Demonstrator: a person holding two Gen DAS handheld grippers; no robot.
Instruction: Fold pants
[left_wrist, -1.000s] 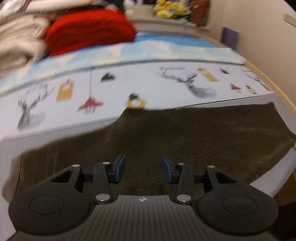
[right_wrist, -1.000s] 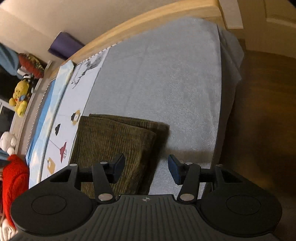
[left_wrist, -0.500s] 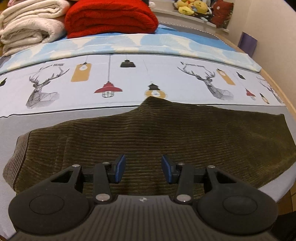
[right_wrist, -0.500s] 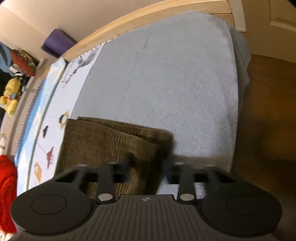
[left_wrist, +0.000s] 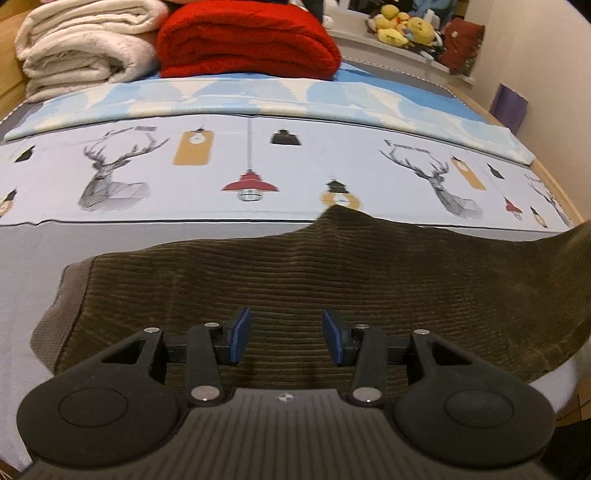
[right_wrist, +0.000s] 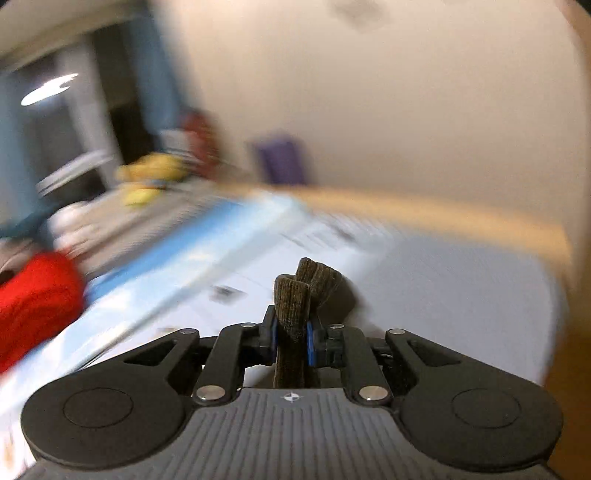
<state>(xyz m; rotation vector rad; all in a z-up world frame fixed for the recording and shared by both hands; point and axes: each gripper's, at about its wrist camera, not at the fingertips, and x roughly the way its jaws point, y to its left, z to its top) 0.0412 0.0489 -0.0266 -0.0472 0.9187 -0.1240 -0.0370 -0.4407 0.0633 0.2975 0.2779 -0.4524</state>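
Note:
Dark olive corduroy pants (left_wrist: 314, 280) lie folded lengthwise across the bed, waistband at the left, leg end at the right lifted off the sheet. My left gripper (left_wrist: 282, 336) is open and empty, hovering just above the middle of the pants. My right gripper (right_wrist: 291, 341) is shut on the leg ends of the pants (right_wrist: 295, 306), which stick up bunched between the blue pads. The right wrist view is heavily blurred.
A printed deer-and-lamp sheet (left_wrist: 258, 173) and a blue blanket (left_wrist: 258, 96) cover the bed behind the pants. Folded red (left_wrist: 247, 37) and white (left_wrist: 88, 44) blankets are stacked at the back. The wooden bed frame (right_wrist: 443, 214) and a wall border the right side.
My right gripper has closed on the leg end of the pants and lifted it, swinging fast. The left gripper stays open over the pants, a little lower and closer.

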